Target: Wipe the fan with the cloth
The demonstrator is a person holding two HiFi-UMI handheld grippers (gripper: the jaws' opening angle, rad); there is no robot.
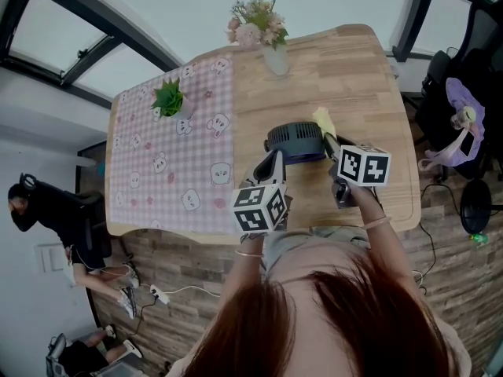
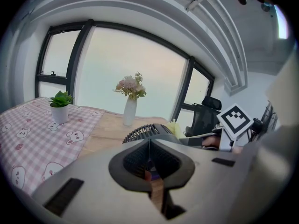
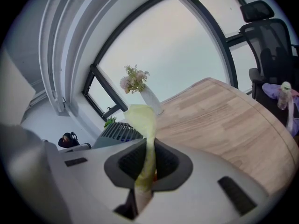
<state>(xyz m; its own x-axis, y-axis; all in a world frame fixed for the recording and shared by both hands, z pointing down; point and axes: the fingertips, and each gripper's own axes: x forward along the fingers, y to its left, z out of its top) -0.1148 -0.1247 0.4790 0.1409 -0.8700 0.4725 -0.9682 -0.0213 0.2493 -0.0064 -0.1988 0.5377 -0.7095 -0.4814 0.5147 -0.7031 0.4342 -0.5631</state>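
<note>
- Item, fan (image 1: 295, 142): dark, round, grille-faced. It stands on the wooden table (image 1: 369, 77) near the middle of the near edge, just right of the pink checked mat (image 1: 165, 171).
- Item, cloth (image 3: 144, 120): pale yellow, pinched into a narrow fold. Its free end stands up past the jaw tips and hangs at the fan's far-right side; the views do not settle whether it touches the fan.
- Item, right gripper (image 3: 148, 143): jaws clamped on the cloth, pointed at the right side of the fan.
- Item, left gripper (image 2: 149, 143): jaws closed together with nothing between them, at the fan's near-left side. Whether it touches the housing cannot be told.
- Other stock: vase of flowers (image 1: 275, 60) at the far edge; potted plant (image 1: 169, 99) on the far part of the mat. Both are well apart from the work.
- Step in hand, as judged: the cloth is gripped and brought up to the fan, so the wipe is about to begin or is in its opening pass.
- Next move, as judged: lay the free end of the cloth flat on the grille and draw it across and round the rim. The left gripper can steady the housing from the near-left so that the fan does not slide or tip.
</note>
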